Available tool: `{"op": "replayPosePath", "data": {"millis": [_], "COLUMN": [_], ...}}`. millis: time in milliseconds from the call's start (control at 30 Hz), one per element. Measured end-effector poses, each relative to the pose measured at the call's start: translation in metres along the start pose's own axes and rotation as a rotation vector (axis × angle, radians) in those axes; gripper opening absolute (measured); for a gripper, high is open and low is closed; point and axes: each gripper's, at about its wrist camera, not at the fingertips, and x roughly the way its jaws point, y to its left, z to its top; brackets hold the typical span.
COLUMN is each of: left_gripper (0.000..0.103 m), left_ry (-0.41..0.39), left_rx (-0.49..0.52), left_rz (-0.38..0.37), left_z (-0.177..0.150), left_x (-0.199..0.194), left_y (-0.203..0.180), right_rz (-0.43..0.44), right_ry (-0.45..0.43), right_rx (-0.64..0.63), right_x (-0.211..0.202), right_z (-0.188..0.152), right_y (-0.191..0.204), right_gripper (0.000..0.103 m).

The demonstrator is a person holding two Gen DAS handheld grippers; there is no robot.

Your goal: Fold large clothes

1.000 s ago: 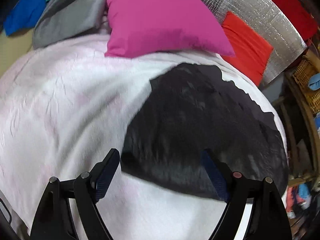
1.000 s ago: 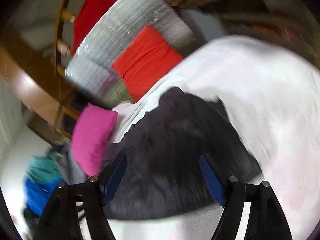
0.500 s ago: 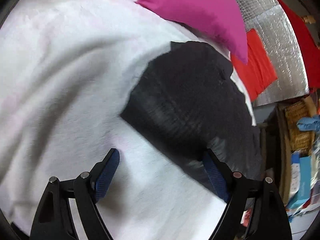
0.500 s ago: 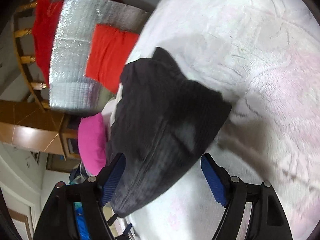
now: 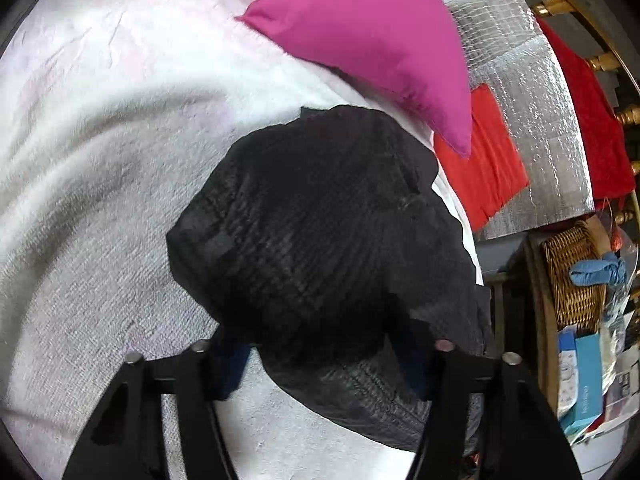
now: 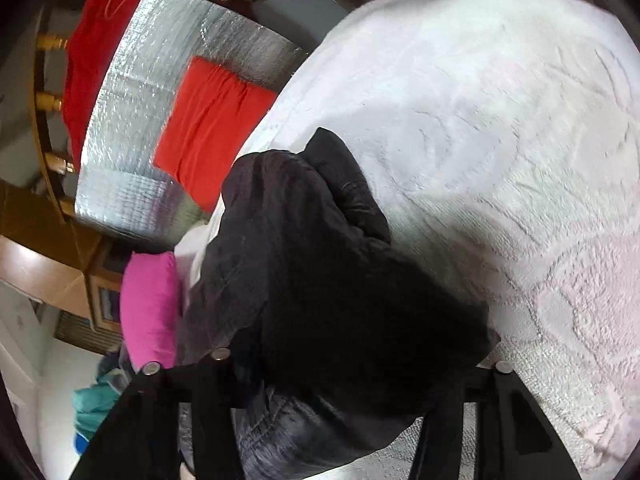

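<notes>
A black ribbed garment lies bunched on the white bed cover. In the left wrist view my left gripper has its jaws closing on the near edge; the cloth bulges up between the blue pads and hides their tips. In the right wrist view the same garment fills the gap of my right gripper, whose jaws are also closing. Its pads are buried under the cloth, and a grey fold hangs below them.
A pink pillow lies just beyond the garment, with a red cloth on a silver foil mat behind it. Off the bed's right edge stand a wicker basket and boxes. White cover spreads to the right.
Both grippers came down onto the garment and rolled. Their jaws narrowed from wide open, and the flat cloth now bunches up between each pair of fingers.
</notes>
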Motion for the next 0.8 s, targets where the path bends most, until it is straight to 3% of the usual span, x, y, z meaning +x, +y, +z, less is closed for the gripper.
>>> {"op": "replayPosePath", "data": {"millis": [200,433,533,600,633,733,800], "left_gripper": [0.035,0.033,0.046,0.062,0.064,0.066,0.066], "left_ry": [-0.056,-0.057,0.016,0.100,0.131,0.175,0.179], "left_rx": [0.096,0.136,0.141,0.085,0.039,0.012,0.028], "left_rz": [0.009,-0.005,0.053,0.063,0.046,0.006,0.002], "left_z": [-0.003,-0.021,-0.024,-0.019,-0.015,-0.001,0.008], "left_x": [-0.018,-0.053,-0.045,-0.036,-0.036,-0.048,-0.061], "left_y": [-0.018,-0.009,0.001,0.017,0.025,0.034,0.036], "right_rz": [0.020,0.045,-0.030,-0.030,-0.021,0.036,-0.005], "right_ry": [-0.059,-0.028,0.100,0.180,0.196,0.179,0.101], "right_rx": [-0.093,-0.104,-0.099,-0.021,0.011,0.043,0.010], "right_x": [-0.026,-0.055,-0.041,-0.033,-0.034,-0.053,-0.071], "right_z": [-0.005,-0.018,-0.017,-0.011,-0.007,0.009,0.021], "right_y": [0.021,0.021,0.005,-0.011,-0.018,-0.031,-0.033], "right_gripper": [0.035,0.035,0.041,0.056,0.060,0.061,0.064]}}
